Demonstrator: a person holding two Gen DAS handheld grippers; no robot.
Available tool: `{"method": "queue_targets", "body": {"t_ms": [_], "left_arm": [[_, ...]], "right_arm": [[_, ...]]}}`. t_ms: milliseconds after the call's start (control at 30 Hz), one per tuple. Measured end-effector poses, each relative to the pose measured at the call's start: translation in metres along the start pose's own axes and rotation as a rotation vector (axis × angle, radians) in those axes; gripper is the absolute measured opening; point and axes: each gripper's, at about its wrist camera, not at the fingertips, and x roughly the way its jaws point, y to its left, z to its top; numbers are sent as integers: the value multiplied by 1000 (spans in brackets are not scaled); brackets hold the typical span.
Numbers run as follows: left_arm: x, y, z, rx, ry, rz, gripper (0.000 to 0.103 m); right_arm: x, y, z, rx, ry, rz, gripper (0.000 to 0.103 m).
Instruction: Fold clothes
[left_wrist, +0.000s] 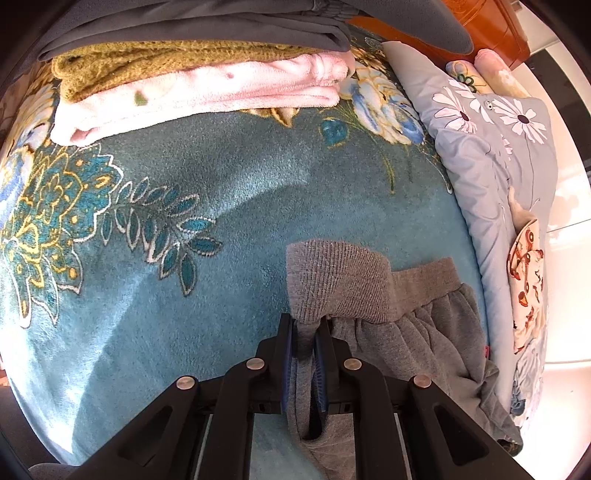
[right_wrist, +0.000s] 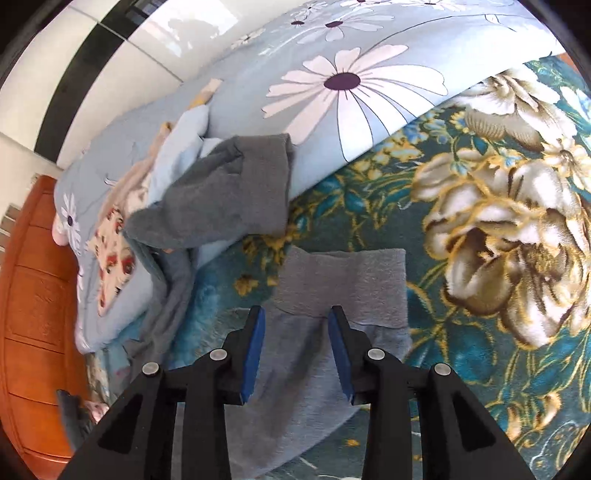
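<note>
Grey fleece trousers (left_wrist: 413, 332) with ribbed cuffs and a gathered elastic waistband lie on a bed covered by a teal plush blanket (left_wrist: 184, 258) printed with gold-edged flowers. The left hand-held gripper (left_wrist: 306, 338) is pressed together on a fold of this grey cloth, pinching it just behind a ribbed cuff (left_wrist: 332, 280) that sits right ahead of its blue pads; the waistband and the rest of the garment spread out to its right. Far ahead of it a stack of folded clothes rests on the blanket: a pink fleece piece (left_wrist: 207, 96) at the bottom, a mustard knitted piece (left_wrist: 147, 62) on it, and a dark grey garment (left_wrist: 203, 26) on top.

The right hand-held gripper (right_wrist: 296, 325) is spread wide, its blue pads (right_wrist: 255, 350) hovering either side of a grey trouser leg end (right_wrist: 343, 284) that lies flat on the blanket; whether they touch the cloth I cannot tell. Ahead and to its left a darker grey garment (right_wrist: 229, 195) is draped against a pale blue quilt with white daisies (right_wrist: 351, 85). An orange wooden headboard (right_wrist: 33, 295) stands far to its left.
</note>
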Motion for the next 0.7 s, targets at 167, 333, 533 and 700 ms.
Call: {"method": "queue_targets", "body": {"t_ms": [167, 333, 533, 700], "left_arm": [[0, 2, 0, -13, 6, -8, 14], [0, 5, 0, -35, 8, -27, 14], [2, 5, 0, -36, 16, -27, 14], [1, 7, 0, -46, 20, -43, 14]], "right_arm": [[23, 5, -4, 33, 49, 1, 37], [39, 8, -5, 74, 91, -29, 37], [49, 1, -8, 123, 127, -50, 6], [26, 2, -3, 110, 78, -4, 1]]}}
